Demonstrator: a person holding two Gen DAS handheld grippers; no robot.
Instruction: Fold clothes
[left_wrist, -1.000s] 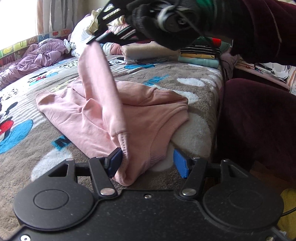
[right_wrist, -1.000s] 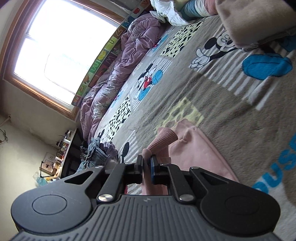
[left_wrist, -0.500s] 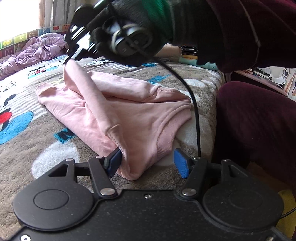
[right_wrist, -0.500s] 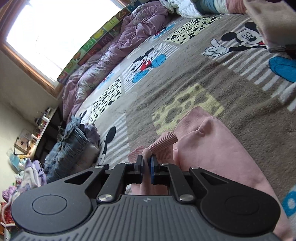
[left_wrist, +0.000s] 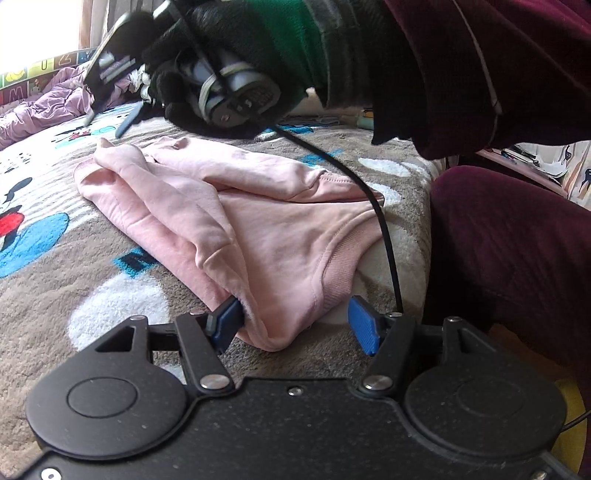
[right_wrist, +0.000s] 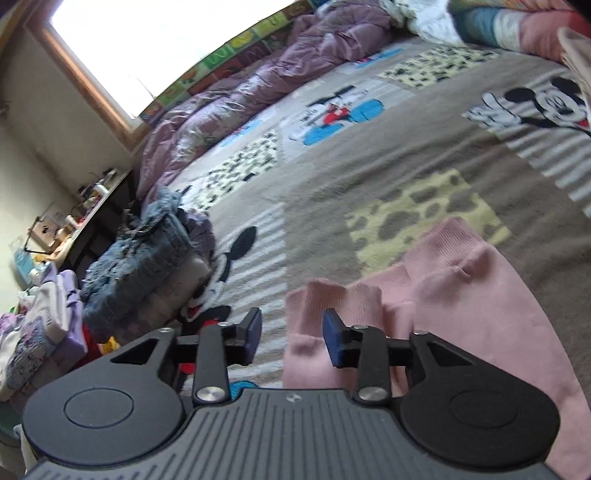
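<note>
Letters "Z" and "M" are showing on the window border (left_wrist: 33, 79). Both claws, left (left_wrist: 295, 321) and right (right_wrist: 291, 332), are gaping over the pink sweatshirt (left_wrist: 266, 229); only the right view is showing its ribbed cuff (right_wrist: 332, 299).

The right gripper (right_wrist: 291, 332) hangs with its jaws apart over the ribbed cuff (right_wrist: 332, 299) of a pink garment (right_wrist: 480, 306), which lies flat on the cartoon-print blanket (right_wrist: 369, 177). A crumpled lilac duvet (right_wrist: 240, 103) runs along the bed's far edge under the window (right_wrist: 147, 48). Denim clothes (right_wrist: 144, 258) are heaped at the bed's left edge.
</note>
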